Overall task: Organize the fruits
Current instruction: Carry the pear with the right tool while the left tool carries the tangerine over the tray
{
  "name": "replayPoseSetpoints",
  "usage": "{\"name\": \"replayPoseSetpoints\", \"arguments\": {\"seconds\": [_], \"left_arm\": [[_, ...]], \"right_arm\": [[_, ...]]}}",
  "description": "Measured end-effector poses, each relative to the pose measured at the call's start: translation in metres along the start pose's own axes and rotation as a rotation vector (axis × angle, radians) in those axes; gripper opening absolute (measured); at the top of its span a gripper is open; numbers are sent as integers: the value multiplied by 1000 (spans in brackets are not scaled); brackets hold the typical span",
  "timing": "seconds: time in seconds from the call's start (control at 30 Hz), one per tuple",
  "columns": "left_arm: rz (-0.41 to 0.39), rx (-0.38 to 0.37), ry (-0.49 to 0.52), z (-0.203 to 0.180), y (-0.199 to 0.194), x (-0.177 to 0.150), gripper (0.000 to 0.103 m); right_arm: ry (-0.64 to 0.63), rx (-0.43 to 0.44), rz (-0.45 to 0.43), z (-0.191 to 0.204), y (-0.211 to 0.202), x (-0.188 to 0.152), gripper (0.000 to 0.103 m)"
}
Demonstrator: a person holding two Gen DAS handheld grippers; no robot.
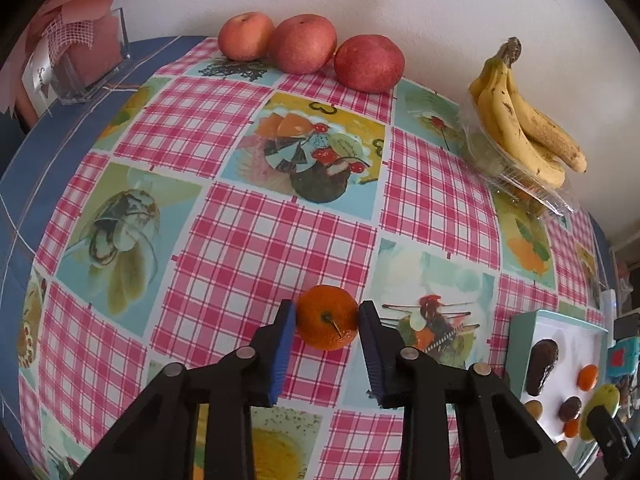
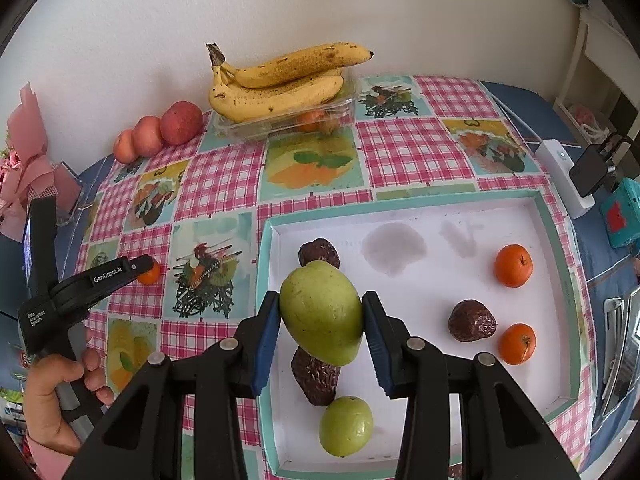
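My left gripper is shut on a small orange mandarin just above the chequered tablecloth; it also shows in the right wrist view, left of the tray. My right gripper is shut on a green mango and holds it over the white tray. In the tray lie two mandarins, several dark wrinkled fruits and a second green fruit. The tray also shows at the right of the left wrist view.
Three red apples stand in a row by the back wall. A bunch of bananas rests on a clear plastic box. A pink bouquet is at the far left. A white charger lies right of the tray.
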State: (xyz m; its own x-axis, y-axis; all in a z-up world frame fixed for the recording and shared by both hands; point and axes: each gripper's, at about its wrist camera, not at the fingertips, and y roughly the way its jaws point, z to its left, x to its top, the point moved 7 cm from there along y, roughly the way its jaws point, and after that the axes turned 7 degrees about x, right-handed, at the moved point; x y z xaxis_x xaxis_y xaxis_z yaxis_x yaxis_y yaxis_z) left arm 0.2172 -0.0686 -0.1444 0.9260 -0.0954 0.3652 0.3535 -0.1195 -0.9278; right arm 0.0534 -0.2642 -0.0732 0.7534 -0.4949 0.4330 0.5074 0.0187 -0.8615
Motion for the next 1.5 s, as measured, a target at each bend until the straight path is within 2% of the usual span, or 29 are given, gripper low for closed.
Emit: {"name": "replayPoseSetpoints", "arguments": {"seconds": [0.1, 0.23, 0.37, 0.6, 0.83, 1.2, 1.5], "left_arm": [[-3, -25, -5, -1, -9, 2, 34], [-58, -18, 5, -2, -36, 9, 34], [-105, -63, 11, -8, -67, 15, 34], [-231, -108, 78, -33, -131, 21, 34], [-302, -159, 156, -67, -175, 12, 34], [-309, -197, 280, -116, -196, -23, 34], [-267, -207, 317, -127, -188, -58, 34]], "right_arm": [[1, 3, -6, 0, -2, 1, 43], [5, 6, -23, -2, -9, 4, 43], [10, 7, -46, -5, -18, 8, 43], [21, -13, -100, -16, -41, 15, 43], [53, -36, -162, -39, -72, 20, 43], [120, -81, -229, -81, -107, 17, 43], [136, -86, -236, -97, -118, 5, 43]]}}
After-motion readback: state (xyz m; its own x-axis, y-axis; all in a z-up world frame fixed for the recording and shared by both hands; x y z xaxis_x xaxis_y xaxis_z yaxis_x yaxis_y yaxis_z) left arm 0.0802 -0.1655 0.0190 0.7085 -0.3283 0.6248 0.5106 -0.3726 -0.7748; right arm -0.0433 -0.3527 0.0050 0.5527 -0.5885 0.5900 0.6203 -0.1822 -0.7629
